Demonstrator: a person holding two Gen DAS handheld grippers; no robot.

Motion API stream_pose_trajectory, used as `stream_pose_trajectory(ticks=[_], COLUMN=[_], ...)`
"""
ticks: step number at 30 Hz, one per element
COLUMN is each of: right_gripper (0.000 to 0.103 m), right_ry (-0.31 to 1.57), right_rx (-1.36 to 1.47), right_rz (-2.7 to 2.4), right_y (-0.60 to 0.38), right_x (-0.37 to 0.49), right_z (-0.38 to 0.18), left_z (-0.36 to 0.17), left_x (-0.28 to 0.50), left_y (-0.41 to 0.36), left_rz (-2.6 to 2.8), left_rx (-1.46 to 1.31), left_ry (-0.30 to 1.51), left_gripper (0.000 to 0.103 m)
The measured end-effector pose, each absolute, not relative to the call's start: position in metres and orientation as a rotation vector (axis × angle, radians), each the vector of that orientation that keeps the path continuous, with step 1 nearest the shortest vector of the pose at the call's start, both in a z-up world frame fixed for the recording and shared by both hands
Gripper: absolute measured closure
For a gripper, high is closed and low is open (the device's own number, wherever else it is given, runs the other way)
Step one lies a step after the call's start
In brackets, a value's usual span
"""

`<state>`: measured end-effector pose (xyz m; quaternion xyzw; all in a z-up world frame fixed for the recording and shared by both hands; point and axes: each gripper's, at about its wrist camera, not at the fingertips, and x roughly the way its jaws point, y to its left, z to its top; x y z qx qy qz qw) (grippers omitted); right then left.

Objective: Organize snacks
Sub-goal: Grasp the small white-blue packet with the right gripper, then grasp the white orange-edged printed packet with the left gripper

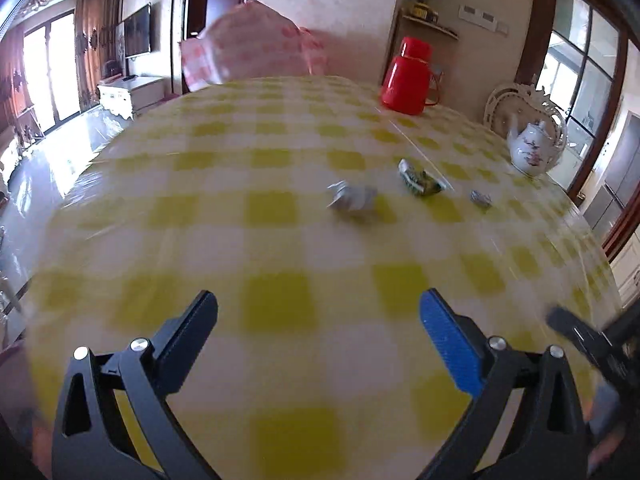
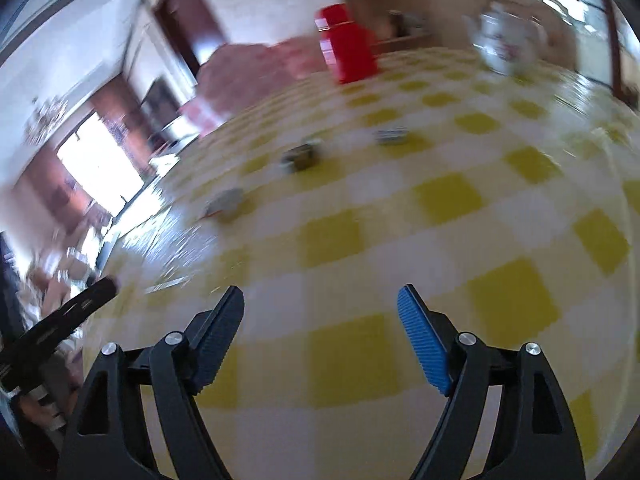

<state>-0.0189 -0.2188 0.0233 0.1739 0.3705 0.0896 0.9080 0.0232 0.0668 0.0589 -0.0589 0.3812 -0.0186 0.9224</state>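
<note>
Three small wrapped snacks lie apart on the yellow-checked table (image 1: 280, 208): a silver-white one (image 1: 353, 198), a green one (image 1: 420, 179) and a small silver-blue one (image 1: 481, 199). My left gripper (image 1: 318, 308) is open and empty, well short of them above the near table. In the blurred right wrist view the same three show as a grey one (image 2: 226, 200), a dark green one (image 2: 300, 157) and a silver one (image 2: 392, 136). My right gripper (image 2: 320, 300) is open and empty, far from them.
A red thermos jug (image 1: 408, 76) stands at the table's far side, also in the right wrist view (image 2: 346, 46). A white floral teapot (image 1: 534, 148) stands at the right edge. A pink-covered chair (image 1: 256, 44) is behind the table. The other gripper (image 1: 592, 340) shows at the right.
</note>
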Motion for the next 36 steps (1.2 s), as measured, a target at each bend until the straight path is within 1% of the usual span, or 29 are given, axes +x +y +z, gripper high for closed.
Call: stream_pose_trajectory(ticks=[3, 6, 9, 15, 18, 20, 23, 27, 28, 29, 30, 31, 32, 36], right_gripper=[0.022, 0.021, 0.016, 0.016, 0.016, 0.016, 0.017, 0.025, 0.028, 0.040, 0.059, 0.072, 0.083, 0.083], right_ry=[0.765, 0.791, 0.787, 0.808, 0.816, 0.807, 0.847, 0.929, 0.922, 0.914, 0.902, 0.893, 0.887, 0.873], right_rx=[0.367, 0.370, 0.335, 0.306, 0.215, 0.092, 0.032, -0.039, -0.056, -0.074, -0.094, -0.106, -0.128, -0.117], right_rz=[0.141, 0.128, 0.119, 0.075, 0.081, 0.081, 0.130, 0.187, 0.189, 0.196, 0.213, 0.225, 0.220, 0.215], right_y=[-0.239, -0.248, -0.248, -0.248, -0.239, -0.231, -0.228, -0.220, -0.218, -0.216, -0.213, -0.211, -0.209, -0.208], right_x=[-0.002, 0.009, 0.036, 0.114, 0.158, 0.186, 0.213, 0.233, 0.231, 0.228, 0.223, 0.218, 0.210, 0.181], right_z=[0.014, 0.008, 0.010, 0.007, 0.007, 0.008, 0.003, -0.008, -0.008, -0.008, -0.006, -0.005, -0.005, -0.002], left_z=[0.039, 0.025, 0.023, 0.011, 0.010, 0.007, 0.006, 0.006, 0.006, 0.006, 0.006, 0.006, 0.006, 0.007], left_x=[0.079, 0.117, 0.149, 0.170, 0.172, 0.175, 0.179, 0.179, 0.179, 0.179, 0.179, 0.179, 0.179, 0.177], left_y=[0.046, 0.031, 0.021, 0.023, 0.026, 0.027, 0.028, 0.025, 0.025, 0.026, 0.026, 0.027, 0.027, 0.030], left_rz=[-0.015, 0.017, 0.041, -0.002, -0.020, -0.049, -0.061, -0.069, -0.073, -0.077, -0.080, -0.084, -0.086, -0.106], left_rx=[-0.142, -0.136, -0.103, -0.077, -0.099, -0.114, -0.115, -0.098, -0.097, -0.096, -0.097, -0.099, -0.099, -0.112], left_ry=[0.802, 0.834, 0.837, 0.909, 0.896, 0.914, 0.914, 0.918, 0.919, 0.919, 0.918, 0.918, 0.918, 0.912], left_gripper=[0.002, 0.002, 0.002, 0.002, 0.002, 0.002, 0.002, 0.002, 0.002, 0.002, 0.002, 0.002, 0.002, 0.002])
